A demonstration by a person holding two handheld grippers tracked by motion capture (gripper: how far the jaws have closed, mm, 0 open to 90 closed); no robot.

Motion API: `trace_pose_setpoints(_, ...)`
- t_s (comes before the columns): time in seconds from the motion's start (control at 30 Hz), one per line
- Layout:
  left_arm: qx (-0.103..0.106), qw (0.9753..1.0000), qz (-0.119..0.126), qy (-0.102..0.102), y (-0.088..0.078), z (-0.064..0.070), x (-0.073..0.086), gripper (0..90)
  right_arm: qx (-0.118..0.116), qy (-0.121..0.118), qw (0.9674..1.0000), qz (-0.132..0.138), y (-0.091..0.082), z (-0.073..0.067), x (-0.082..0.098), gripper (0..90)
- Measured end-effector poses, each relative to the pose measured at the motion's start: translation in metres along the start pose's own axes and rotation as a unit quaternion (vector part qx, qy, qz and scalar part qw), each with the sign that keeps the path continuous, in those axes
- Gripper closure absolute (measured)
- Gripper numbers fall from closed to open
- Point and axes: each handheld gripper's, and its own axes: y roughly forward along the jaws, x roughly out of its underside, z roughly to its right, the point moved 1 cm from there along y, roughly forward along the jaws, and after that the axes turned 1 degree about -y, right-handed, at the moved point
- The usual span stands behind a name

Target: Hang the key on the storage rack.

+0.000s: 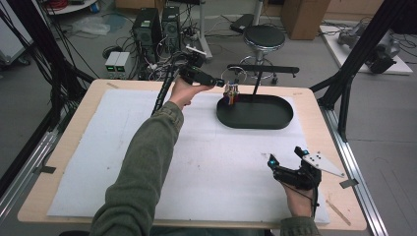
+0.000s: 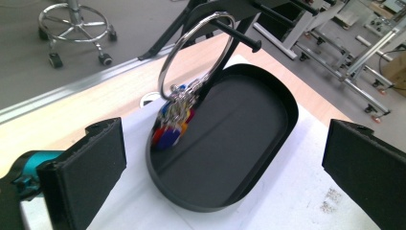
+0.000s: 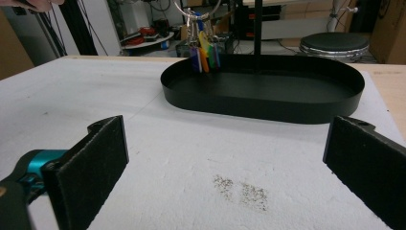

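A large metal key ring carrying keys and coloured tags [image 1: 231,94] hangs from a black rod of the stand [image 1: 262,69], which rises from a black oval tray [image 1: 275,118] at the back of the table. My left gripper [image 1: 211,78] is raised just left of the ring. Its jaws are wide open, clear of the hanging tags [image 2: 173,125] and the tray [image 2: 282,103]. My right gripper [image 1: 285,155] rests open near the front right of the mat, facing the tray [image 3: 268,103] and the tags [image 3: 204,57], with nothing between its pads [image 3: 93,160].
A white foam mat [image 1: 211,162] covers most of the wooden table [image 1: 324,123]. Behind the table are a stool [image 1: 264,37], computer towers [image 1: 152,27] with cables, and a cardboard box [image 1: 305,17]. Black frame struts [image 1: 346,81] stand at the right.
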Motion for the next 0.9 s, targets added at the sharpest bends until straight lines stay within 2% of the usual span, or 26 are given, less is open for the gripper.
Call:
trace_pose_setpoints(0.2, -0.016, 0.9995, -0.011, 0.024, -0.011, 0.006, 0.015, 1.6, -0.001, -0.002, 1.0, -0.001, 0.001, -0.001, 0.0, 0.5)
trace_pose_setpoints(0.37, -0.021, 0.9994, -0.003, 0.028, -0.021, 0.008, 0.022, 1.7, -0.001, -0.003, 1.0, -0.001, 0.001, -0.002, 0.0, 0.5)
trace_pose_setpoints(0.5, -0.038, 0.9985, -0.01, 0.038, -0.026, 0.009, 0.029, 1.6, -0.001, -0.006, 1.0, -0.001, 0.001, -0.002, 0.0, 0.5)
trace_pose_setpoints(0.7, -0.031, 0.9986, -0.018, 0.038, -0.032, 0.012, 0.045, 1.6, 0.002, -0.006, 1.0, 0.0, 0.001, -0.002, 0.0, 0.5)
trace_pose_setpoints(0.9, -0.04, 0.9982, -0.019, 0.042, -0.047, 0.014, 0.053, 1.7, 0.004, -0.005, 1.0, 0.001, 0.0, -0.002, 0.0, 0.5)
